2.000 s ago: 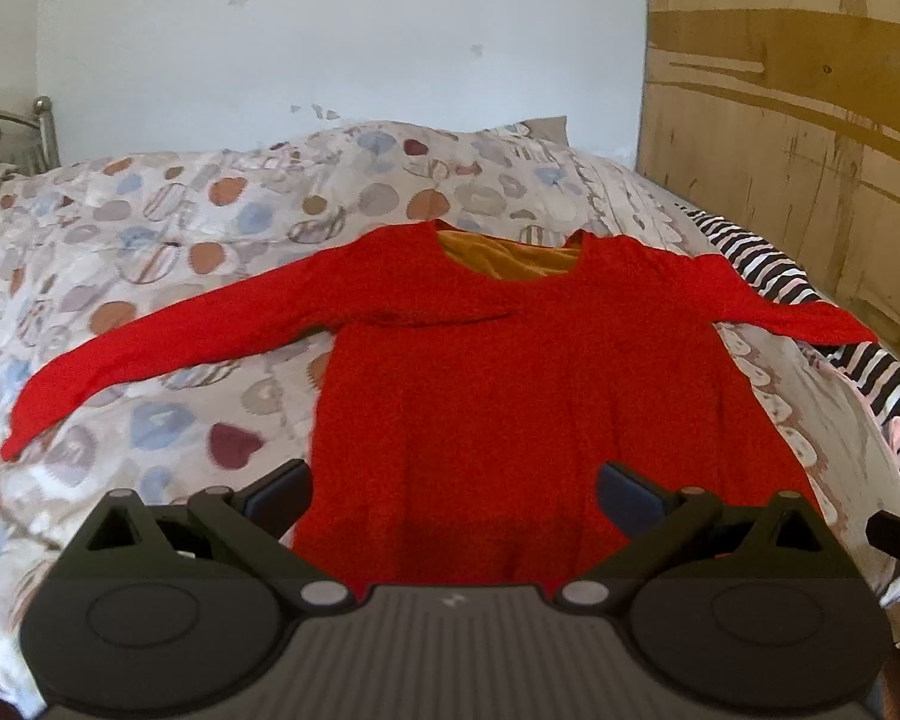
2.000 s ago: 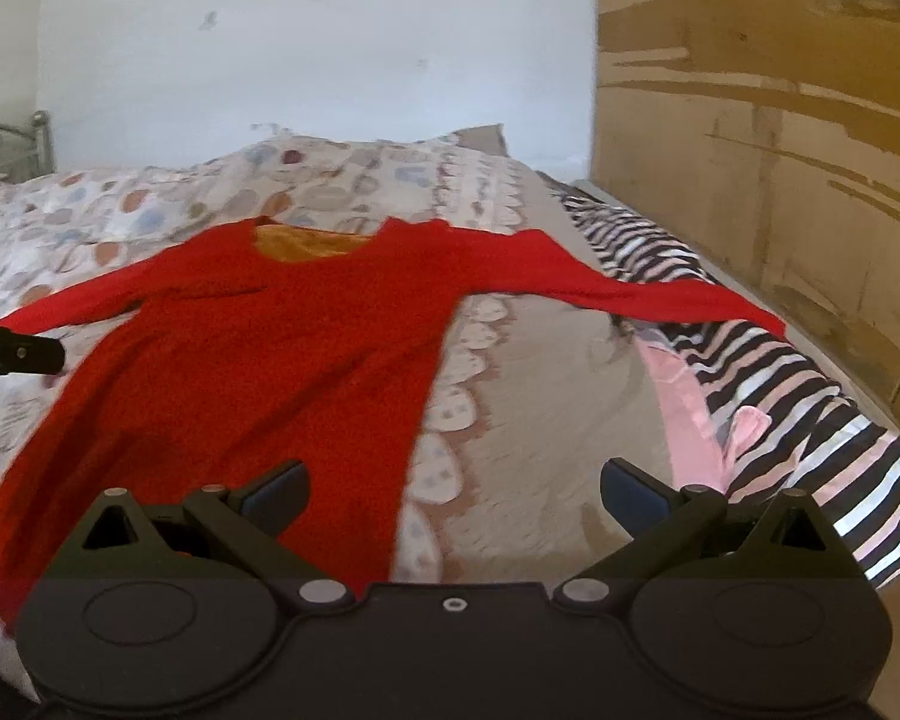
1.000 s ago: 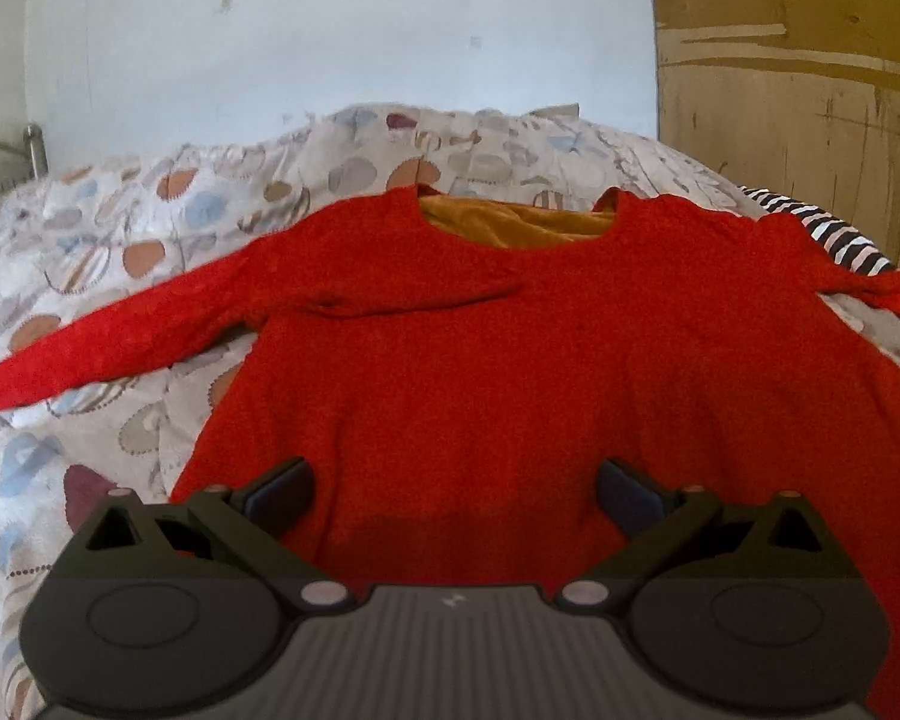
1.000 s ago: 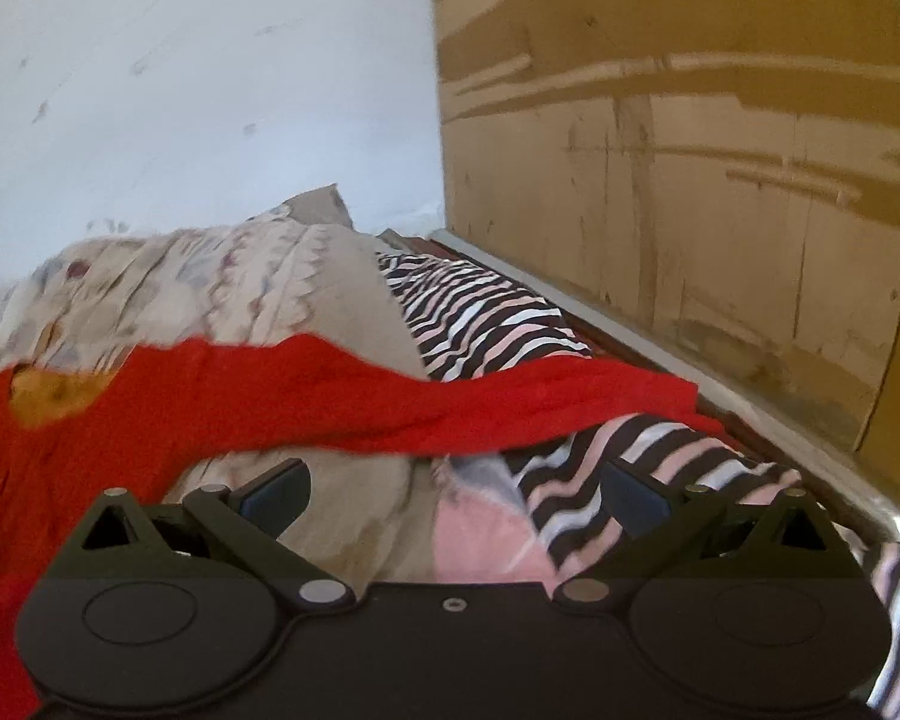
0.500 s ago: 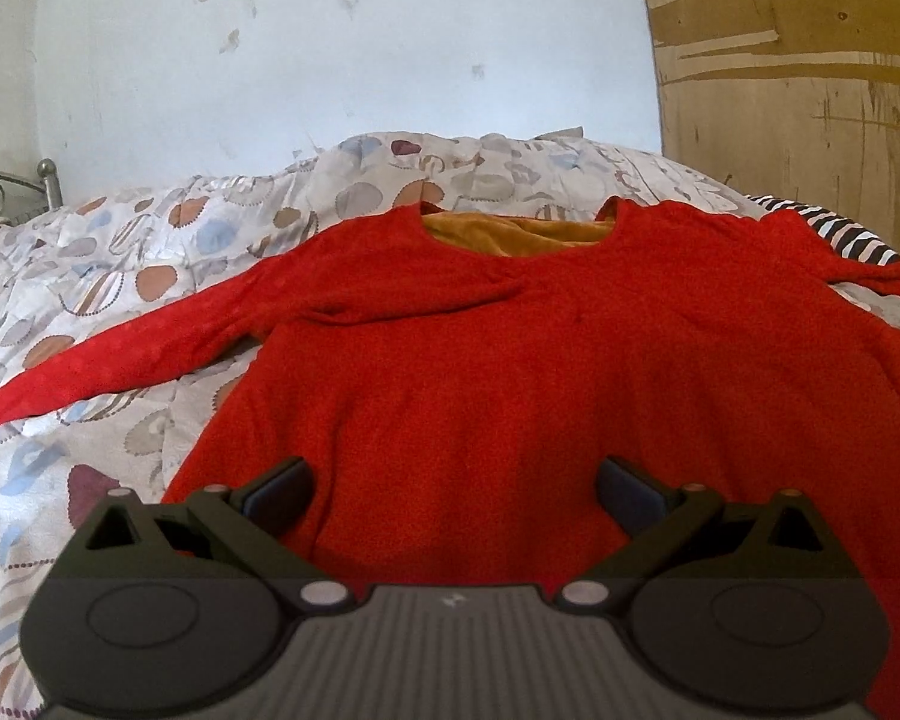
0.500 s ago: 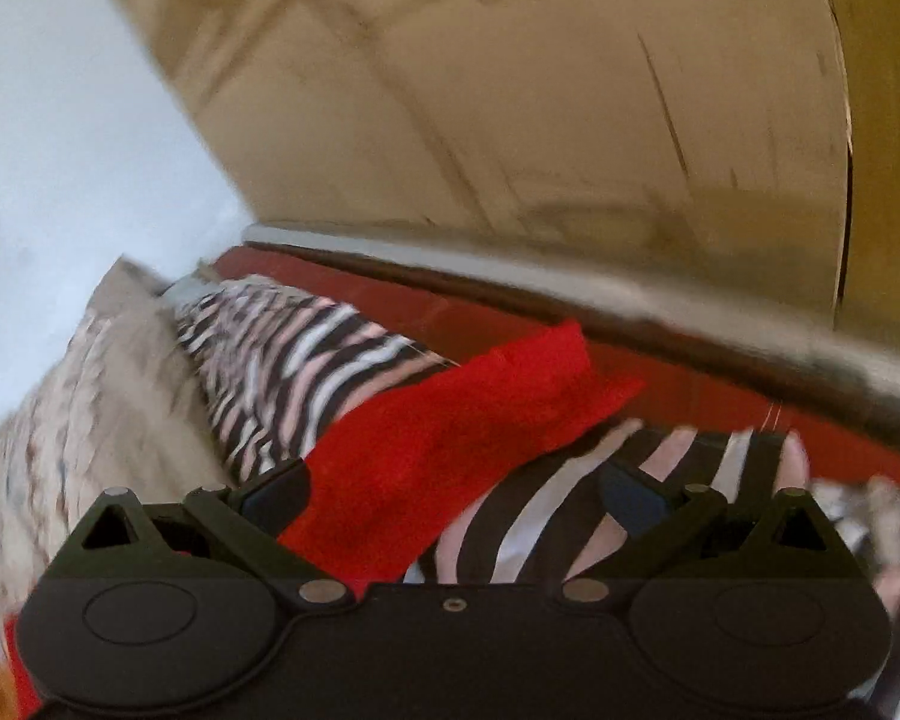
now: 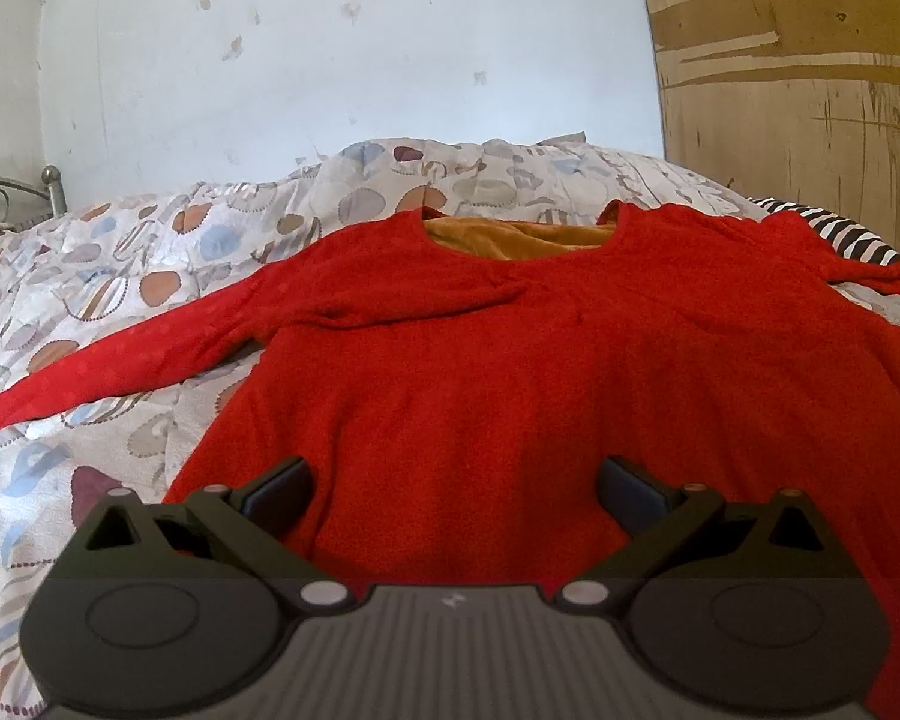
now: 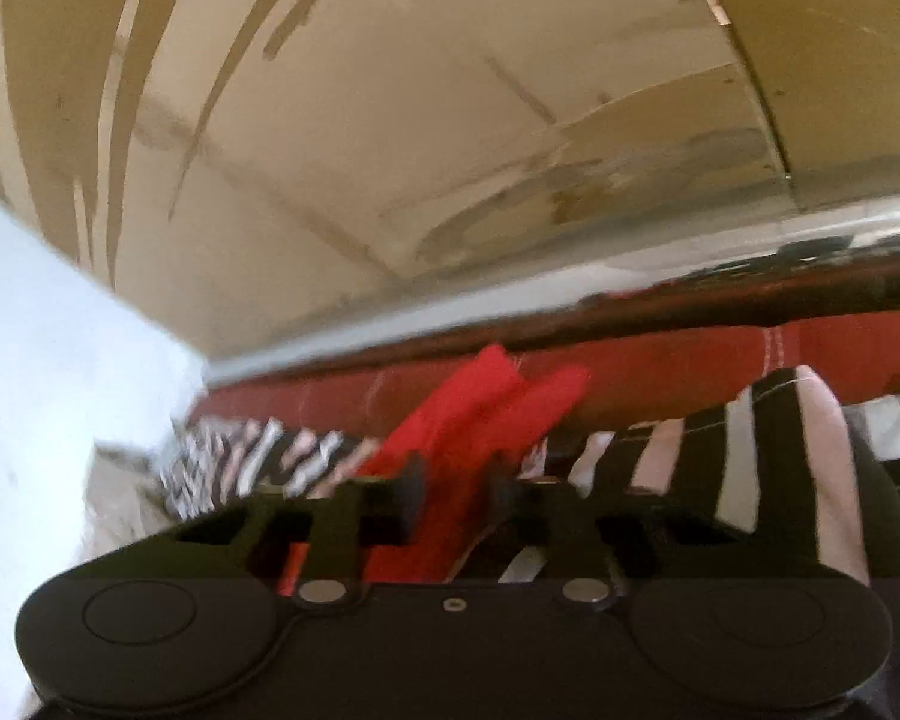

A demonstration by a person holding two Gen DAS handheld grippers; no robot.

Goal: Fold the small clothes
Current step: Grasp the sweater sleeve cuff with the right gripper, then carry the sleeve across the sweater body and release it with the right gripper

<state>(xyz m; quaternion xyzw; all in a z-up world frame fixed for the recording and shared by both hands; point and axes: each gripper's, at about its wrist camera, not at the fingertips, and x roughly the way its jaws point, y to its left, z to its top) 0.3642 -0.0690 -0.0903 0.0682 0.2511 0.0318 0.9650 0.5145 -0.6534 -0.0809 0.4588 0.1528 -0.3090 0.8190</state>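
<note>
A red long-sleeved top [image 7: 510, 372] lies spread flat, front up, on a bed covered by a quilt [image 7: 120, 276] printed with rounded blotches; its orange lining shows in the neckline at 12 o'clock of the left wrist view. One sleeve runs out toward 9 o'clock across the quilt, the other toward 3 o'clock, where it reaches a black-and-white striped cloth [image 7: 834, 234].

The left hand-held gripper [image 7: 453, 489] hovers over the lower body of the top with its fingers wide apart and nothing between them.

The right hand-held gripper [image 8: 456, 489] has its fingers drawn together and clamped on the red sleeve end [image 8: 480, 420], which rises between the pads and pokes out past them toward 12 o'clock (the cuff edge is blurred). Below and to the 3 o'clock side of the clamped sleeve lies the striped cloth [image 8: 750, 468], with a pale pink patch in it. Beyond runs a dark red strip and a shiny metal rail [image 8: 690, 276] at the foot of a worn wooden panel [image 8: 450, 120]. This view is rolled sideways, so the rail slants up toward 2 o'clock.
</note>
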